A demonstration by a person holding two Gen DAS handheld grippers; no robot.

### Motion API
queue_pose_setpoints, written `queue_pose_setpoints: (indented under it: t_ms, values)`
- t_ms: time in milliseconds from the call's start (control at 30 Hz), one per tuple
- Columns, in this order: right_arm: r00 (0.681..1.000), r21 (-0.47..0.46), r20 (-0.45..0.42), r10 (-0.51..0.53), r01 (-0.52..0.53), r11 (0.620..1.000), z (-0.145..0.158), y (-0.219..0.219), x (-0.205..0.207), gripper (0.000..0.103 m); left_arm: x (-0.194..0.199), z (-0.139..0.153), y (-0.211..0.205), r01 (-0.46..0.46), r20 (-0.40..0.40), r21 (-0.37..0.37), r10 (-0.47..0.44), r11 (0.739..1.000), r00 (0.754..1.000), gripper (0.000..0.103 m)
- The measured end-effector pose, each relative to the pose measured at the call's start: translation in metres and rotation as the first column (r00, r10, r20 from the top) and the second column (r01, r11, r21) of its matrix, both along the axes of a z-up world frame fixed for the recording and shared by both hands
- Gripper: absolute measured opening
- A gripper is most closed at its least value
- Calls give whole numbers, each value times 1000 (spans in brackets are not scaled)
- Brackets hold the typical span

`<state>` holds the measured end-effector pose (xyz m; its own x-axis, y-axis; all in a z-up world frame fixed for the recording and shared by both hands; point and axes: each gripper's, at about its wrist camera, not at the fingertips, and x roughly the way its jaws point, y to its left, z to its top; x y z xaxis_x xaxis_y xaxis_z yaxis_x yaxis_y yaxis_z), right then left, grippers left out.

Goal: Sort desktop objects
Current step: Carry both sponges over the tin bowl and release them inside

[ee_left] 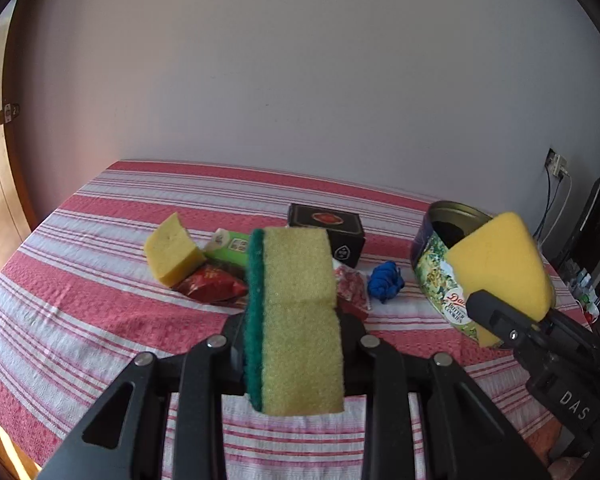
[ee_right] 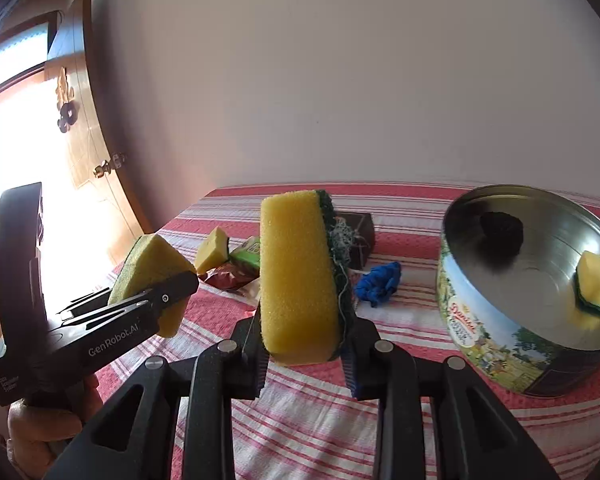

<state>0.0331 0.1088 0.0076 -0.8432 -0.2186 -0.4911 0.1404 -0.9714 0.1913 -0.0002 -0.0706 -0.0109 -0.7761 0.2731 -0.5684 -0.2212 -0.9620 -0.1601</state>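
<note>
My left gripper [ee_left: 294,332] is shut on a pale yellow sponge with a green scouring side [ee_left: 300,312], held upright above the striped tablecloth. From the right wrist view this gripper [ee_right: 168,300] and its sponge [ee_right: 152,260] show at the left. My right gripper [ee_right: 304,344] is shut on a bright yellow sponge with a frayed green back [ee_right: 296,280], held in the air. In the left wrist view that sponge [ee_left: 500,260] hangs in front of the round cookie tin [ee_left: 436,268]. The open tin [ee_right: 496,320] holds a small yellow sponge [ee_right: 596,284] and a dark lump [ee_right: 500,232].
On the cloth lie a yellow sponge piece [ee_left: 172,252], a green packet [ee_left: 230,246], a red wrapper [ee_left: 212,286], a black box [ee_left: 328,232], a red-and-white packet [ee_left: 354,288] and a blue wad [ee_left: 386,280]. A wall stands behind the table. A person's hand [ee_right: 40,428] holds the left gripper.
</note>
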Motion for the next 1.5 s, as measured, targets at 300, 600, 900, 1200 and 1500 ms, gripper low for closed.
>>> queue_pose_setpoints:
  t_ms: [300,600,900,1200,1500]
  values:
    - [971,10,-75,-229,230,973,22,98,13,33,-10,22,102,172,-38,-22,-173,985,984,27]
    - [914,46,-134,-383,391,919,28,177,16,33,-25,31,189,247,-48,-83,-251,966,967,28]
    - [872,83,-175,-457,475,876,25,224,6,33,-39,32,247,277,-38,-122,-283,953,958,27]
    - [858,102,-157,-489,507,856,17,265,-19,33,-51,24,287,267,-14,-202,-276,942,961,27]
    - [881,112,-112,-459,470,875,7,274,-43,33,-65,14,314,249,36,-260,-248,933,968,28]
